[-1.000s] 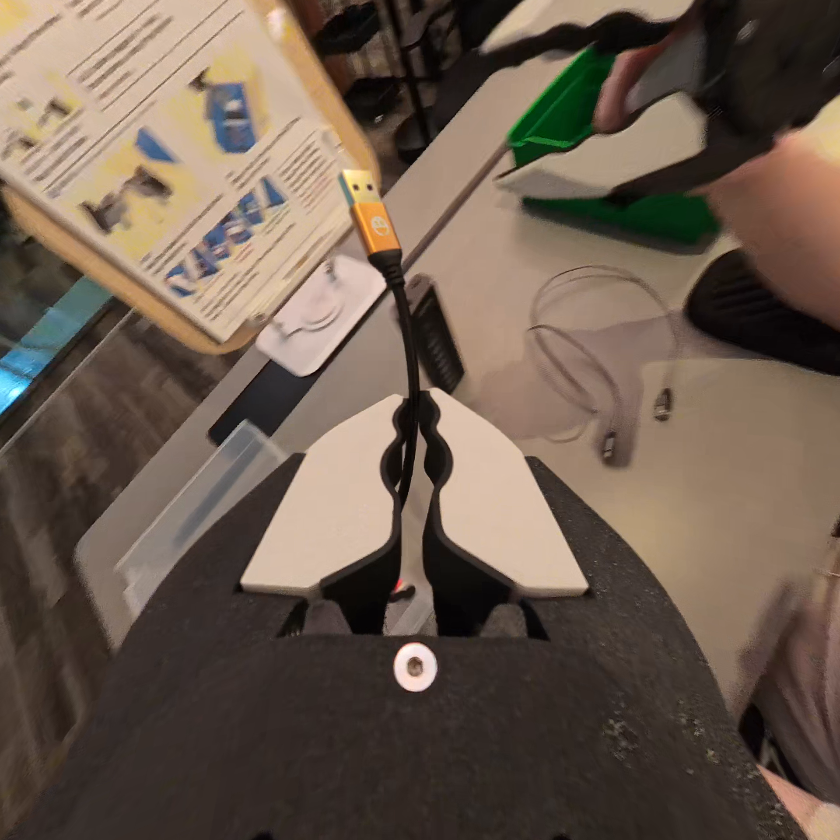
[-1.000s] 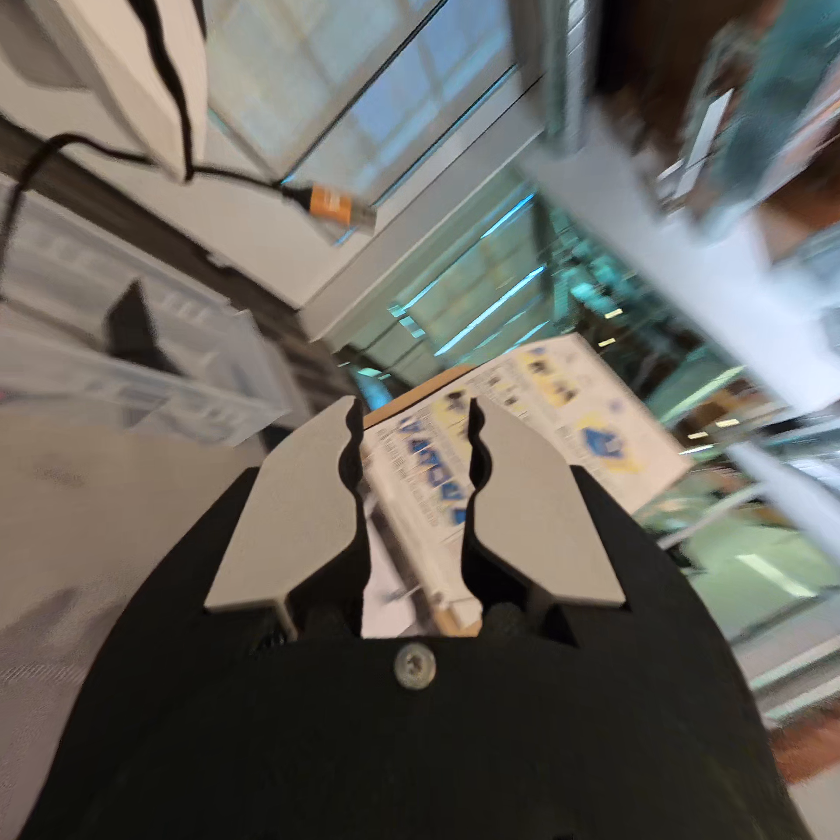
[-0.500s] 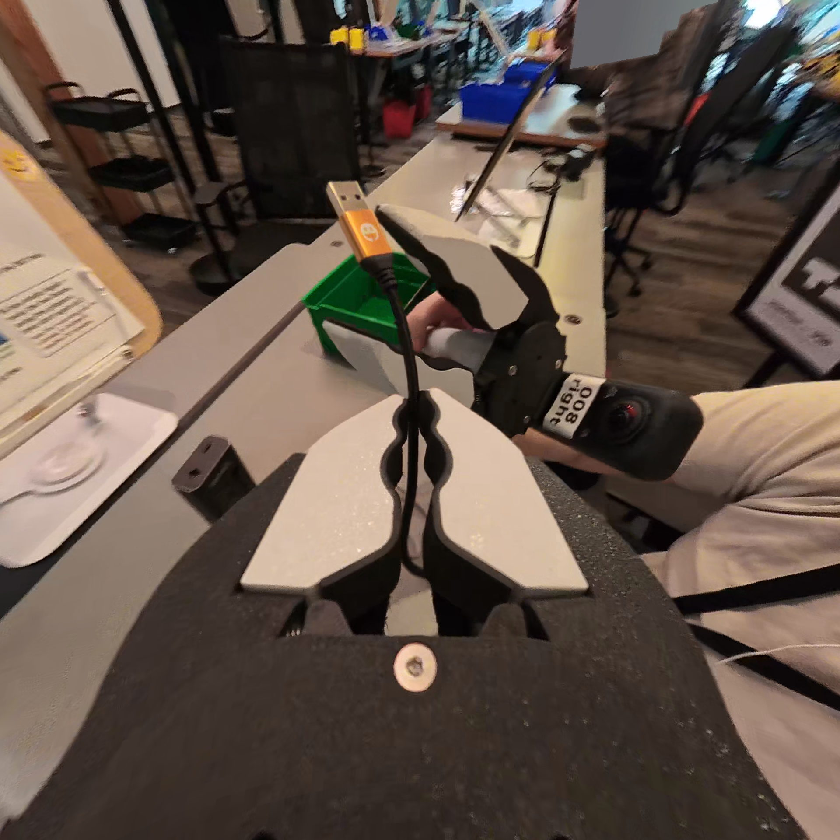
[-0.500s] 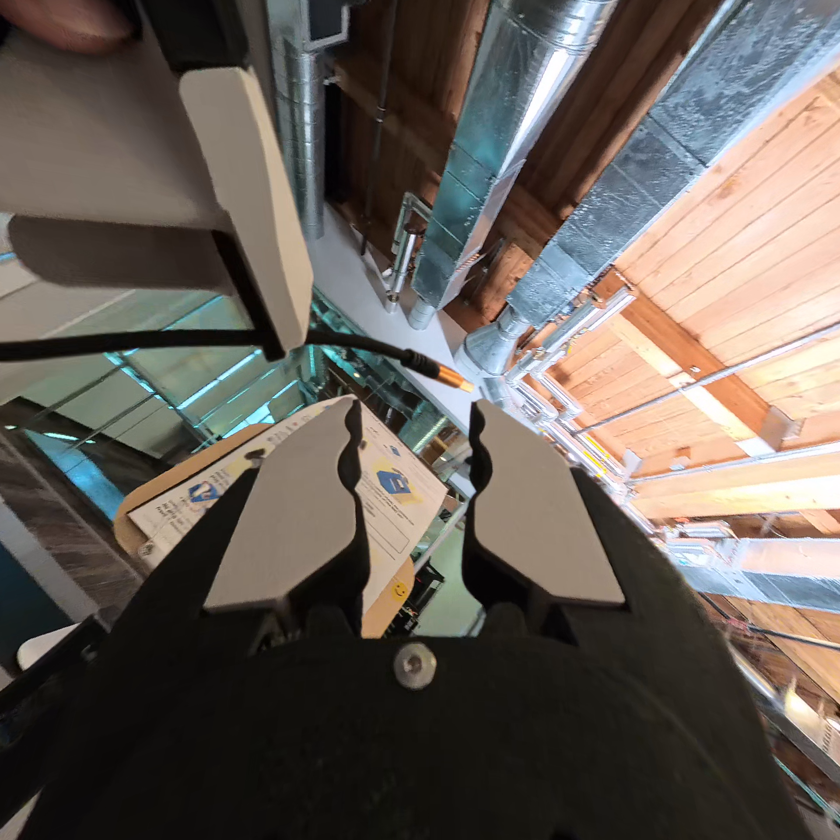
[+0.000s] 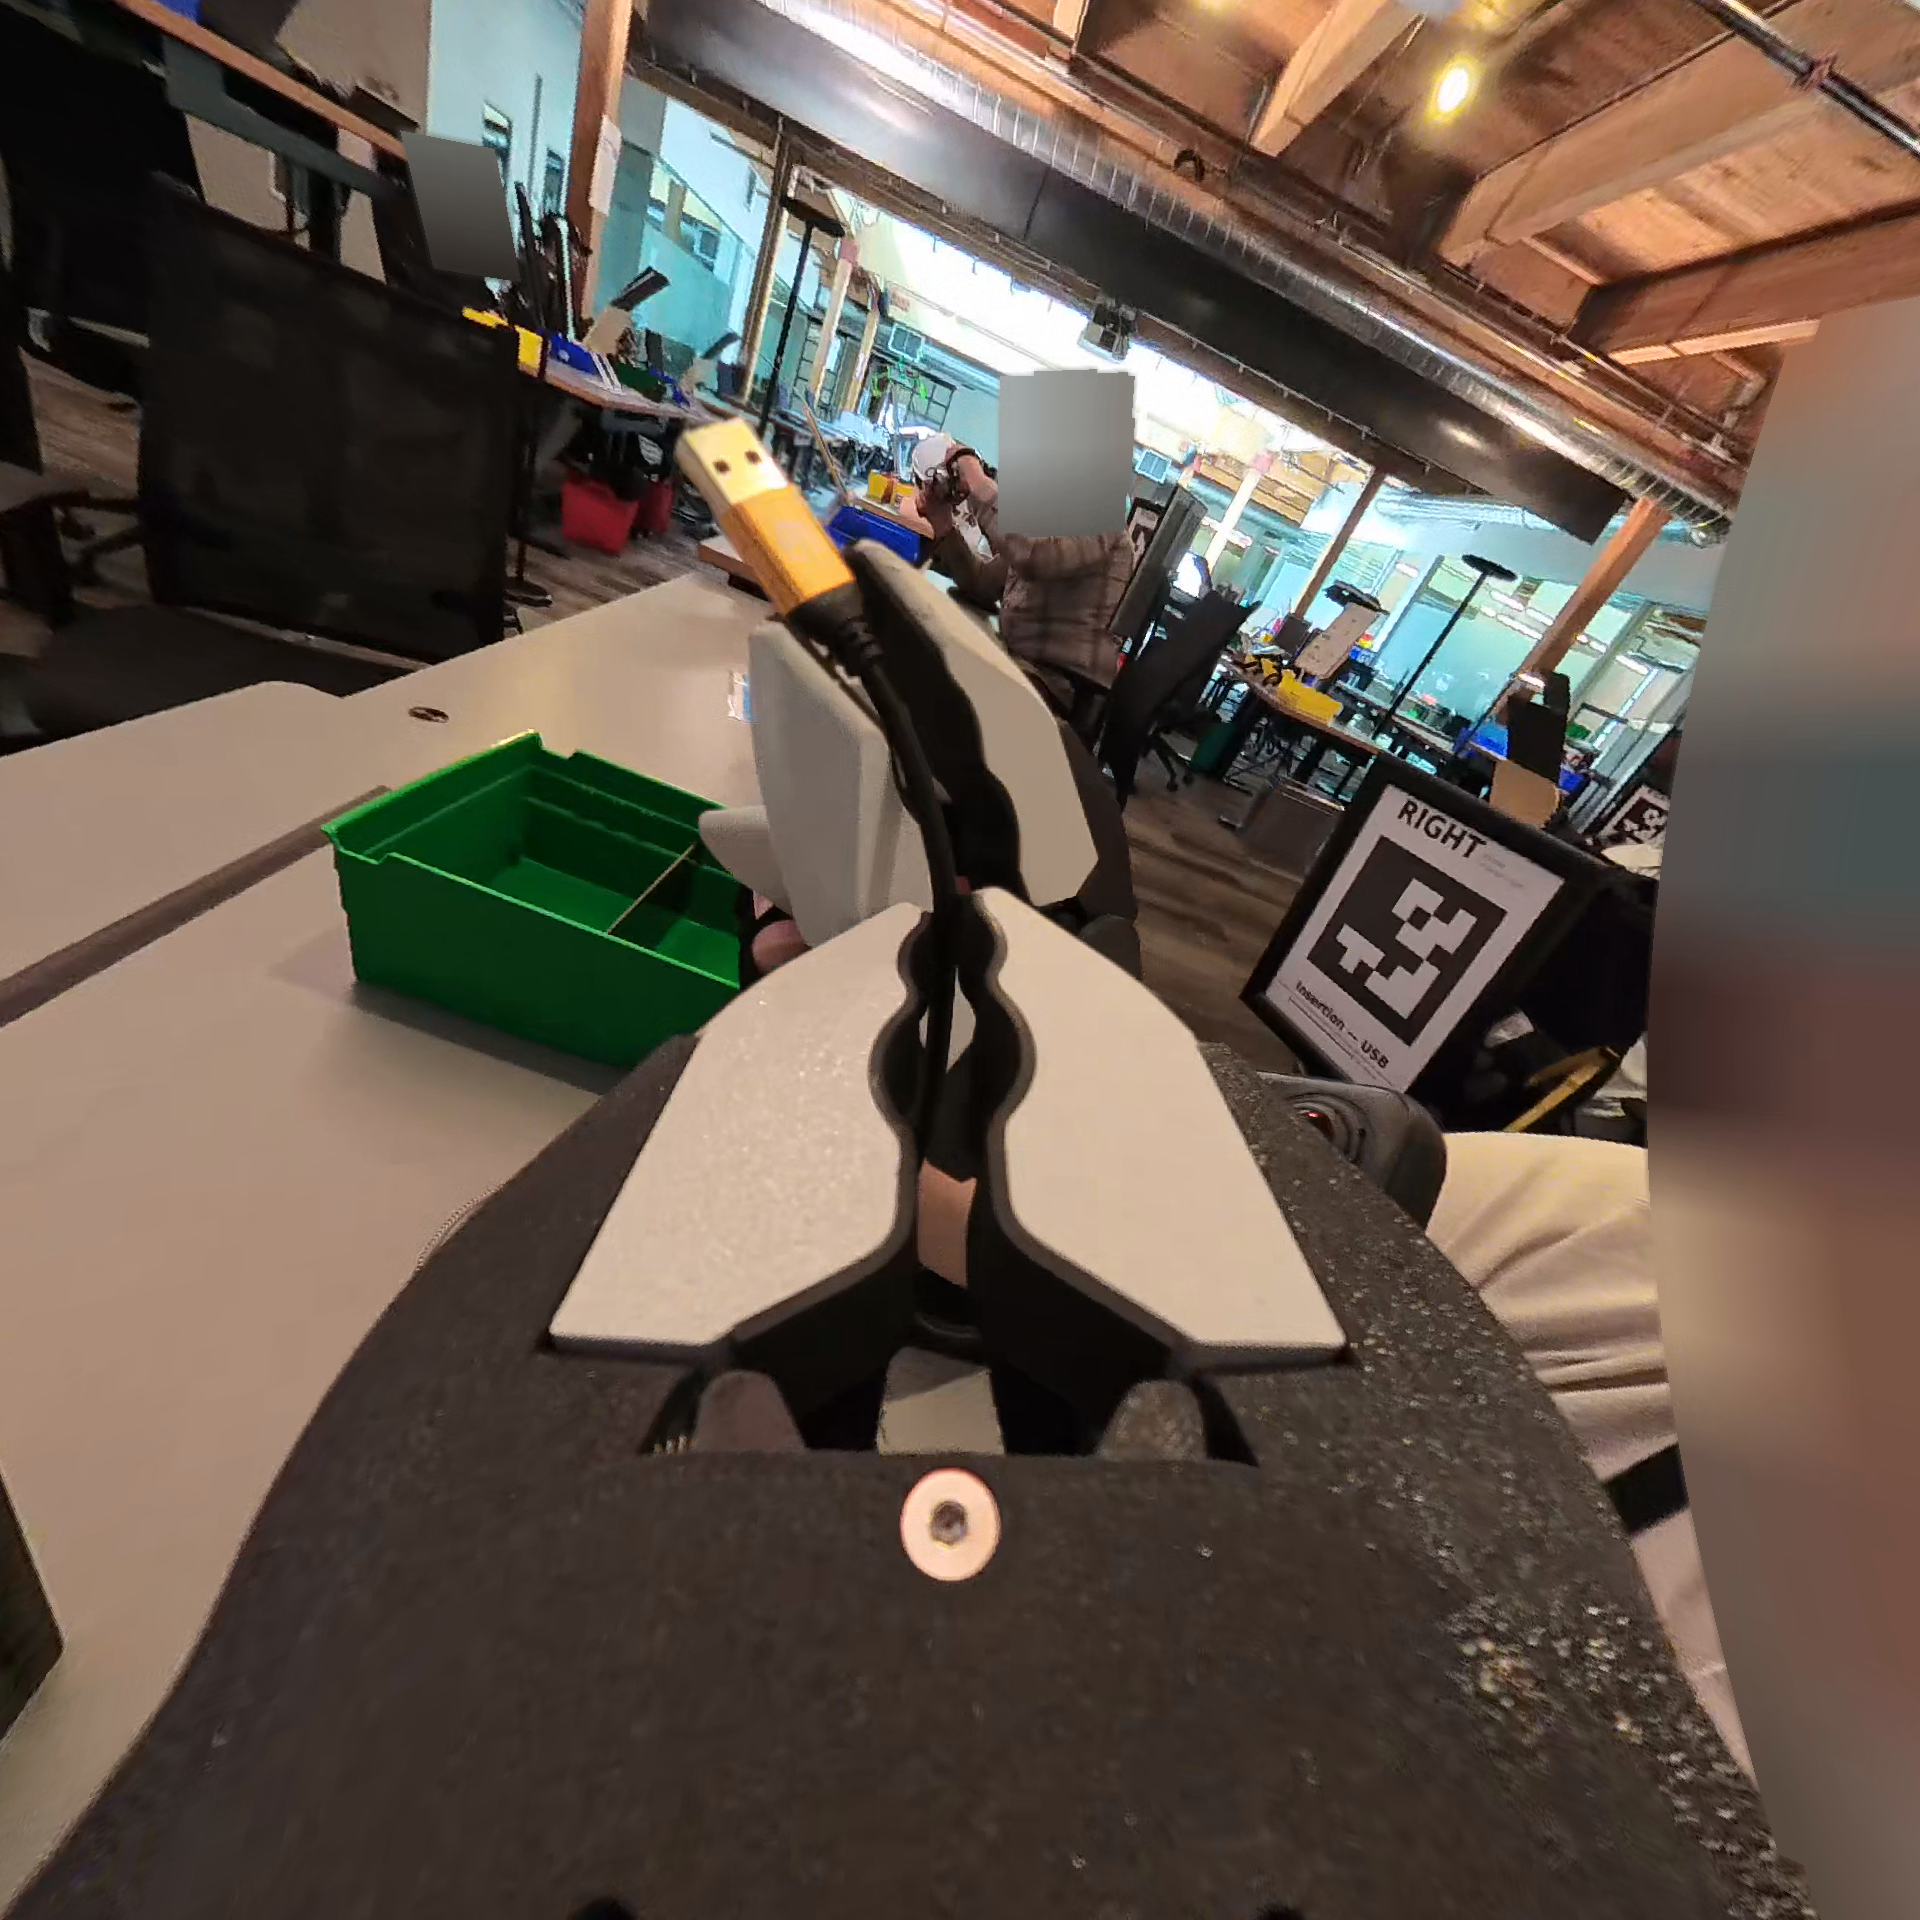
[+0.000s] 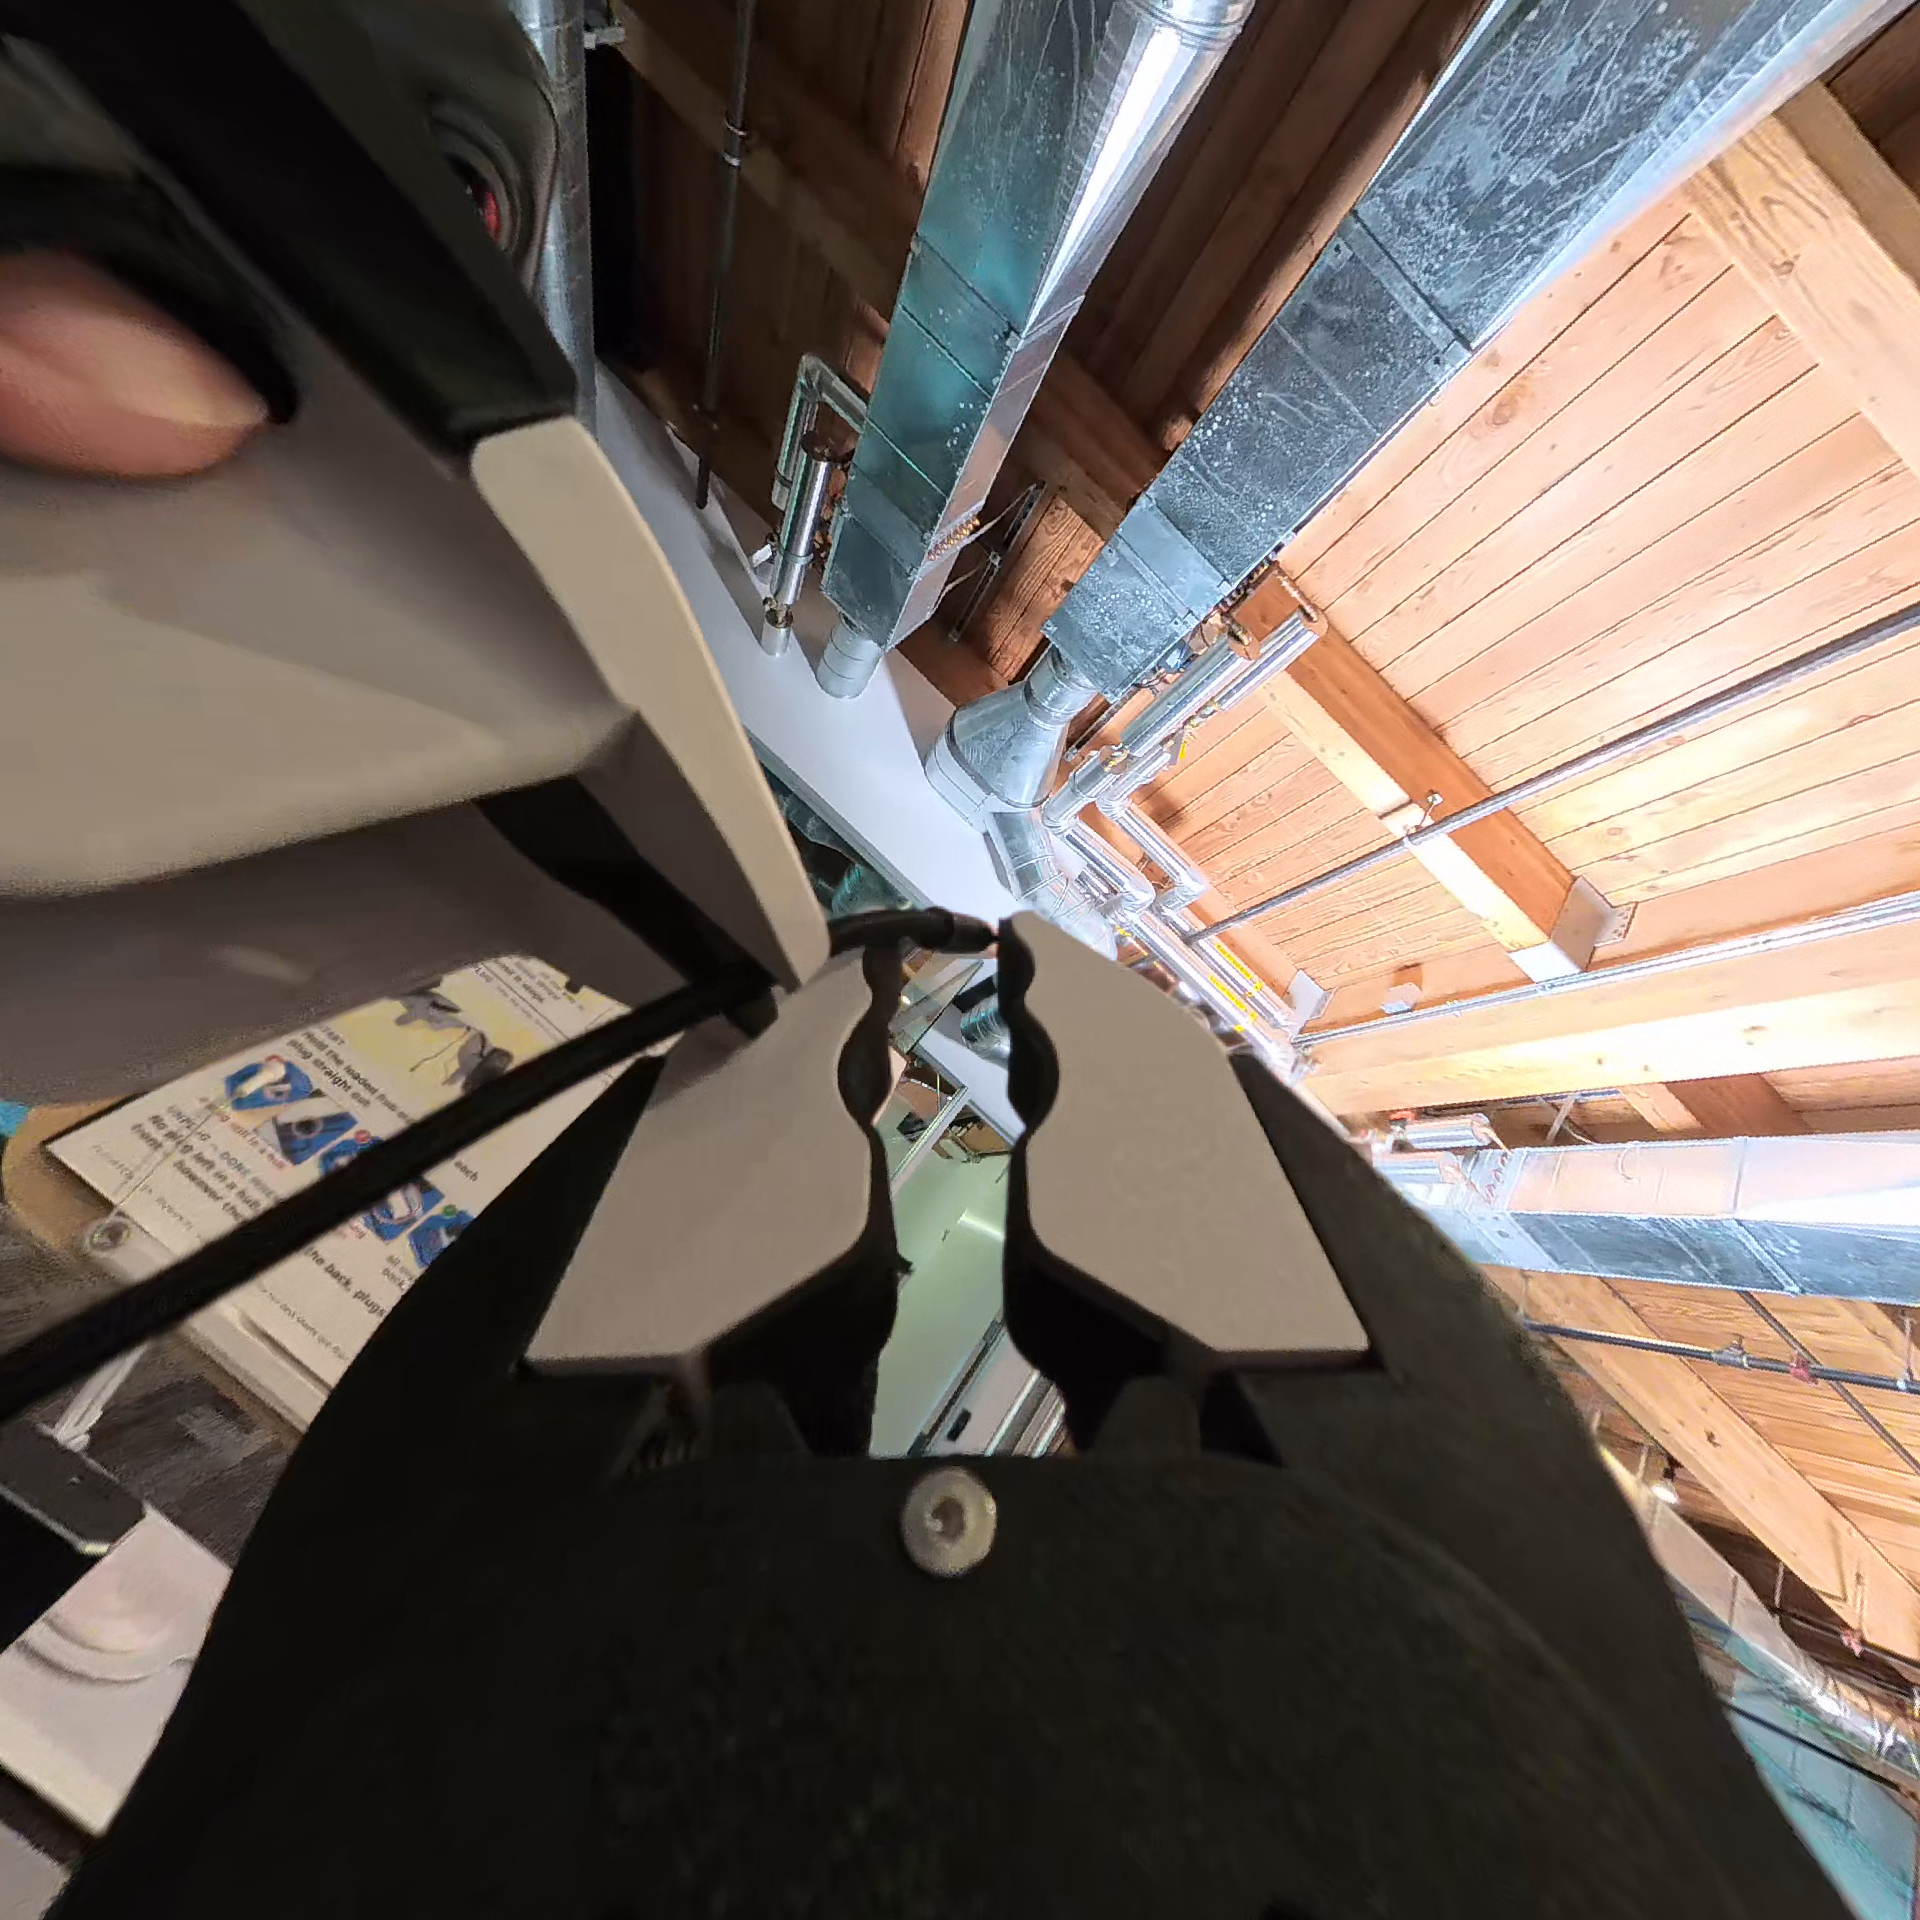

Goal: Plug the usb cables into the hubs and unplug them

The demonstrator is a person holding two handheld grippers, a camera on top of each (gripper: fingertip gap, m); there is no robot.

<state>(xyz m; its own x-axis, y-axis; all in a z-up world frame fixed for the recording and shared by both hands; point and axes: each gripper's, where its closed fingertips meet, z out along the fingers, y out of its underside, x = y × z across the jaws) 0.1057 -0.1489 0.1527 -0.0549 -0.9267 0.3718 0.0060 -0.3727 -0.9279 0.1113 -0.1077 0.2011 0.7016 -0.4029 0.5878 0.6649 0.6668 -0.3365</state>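
Left gripper [image 5: 948, 914]: grey fingers pressed together on a thin black USB cable [image 5: 928, 831], pinched a little below its plug. Cable is seen rising out of the fingertips, curving up and left, ending in an orange-sleeved, gold-tipped USB-A plug [image 5: 764, 520] held in the air, tilted up-left, well above the table.

Right gripper [image 5: 883, 748]: seen in the left wrist view directly beyond the left gripper, pointed upward, its fingers spread. The cable runs across the front of its dark inner faces; the plug sits just at the tip of one finger. Whether the plug neck is touched by that fingertip cannot be told.

Right wrist view: right gripper [image 6: 940, 951] aimed at the ceiling, fingers apart with a clear gap. The black cable's strain relief is seen at the fingertips, arching across the gap; the left gripper's pale finger [image 6: 665, 727] lies just beside the right gripper's left finger.

Surface: pale grey table [image 5: 208, 1091], with a green plastic compartment bin [image 5: 530, 914] standing left of the grippers.

Room: open workshop, wooden beamed ceiling [image 6: 1558, 520], silver metal ducts [image 6: 1039, 208]. A framed black-and-white marker sign [image 5: 1403, 935] is propped at the right. An illustrated instruction sheet [image 6: 312, 1122] is visible low left in the right wrist view.
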